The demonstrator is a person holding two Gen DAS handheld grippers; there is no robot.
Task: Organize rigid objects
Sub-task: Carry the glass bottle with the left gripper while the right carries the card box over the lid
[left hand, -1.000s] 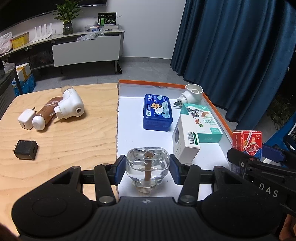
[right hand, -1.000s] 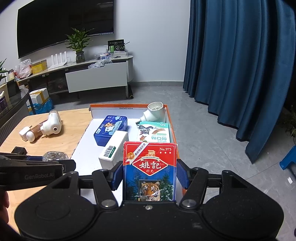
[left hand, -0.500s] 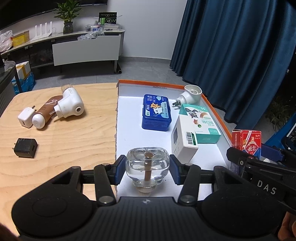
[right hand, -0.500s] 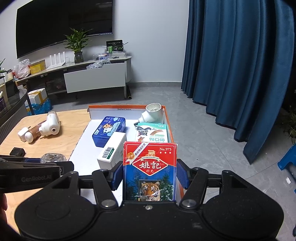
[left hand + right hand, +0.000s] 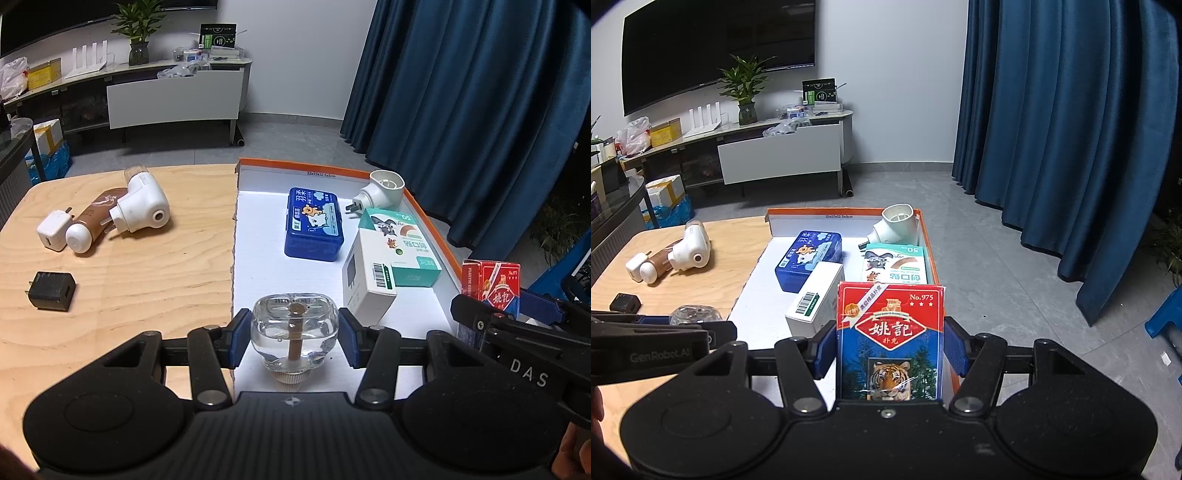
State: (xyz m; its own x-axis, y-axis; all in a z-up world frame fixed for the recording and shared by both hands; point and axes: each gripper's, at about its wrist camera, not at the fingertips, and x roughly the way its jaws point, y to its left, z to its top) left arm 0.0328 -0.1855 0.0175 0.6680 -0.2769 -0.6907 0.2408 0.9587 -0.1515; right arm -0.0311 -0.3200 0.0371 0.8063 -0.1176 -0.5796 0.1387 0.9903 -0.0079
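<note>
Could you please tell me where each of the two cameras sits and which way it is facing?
Left wrist view: sits on the left gripper, looking forward over the glass bottle it holds to the orange-rimmed tray and wooden table; the right gripper shows at right.
Right wrist view: sits on the right gripper, facing the same way over the playing-card box; the left gripper shows at left.
Both share the blue case, white box and teal box.

Clear glossy glass bottle [image 5: 294, 329]; matt pale wood table [image 5: 129, 273].
</note>
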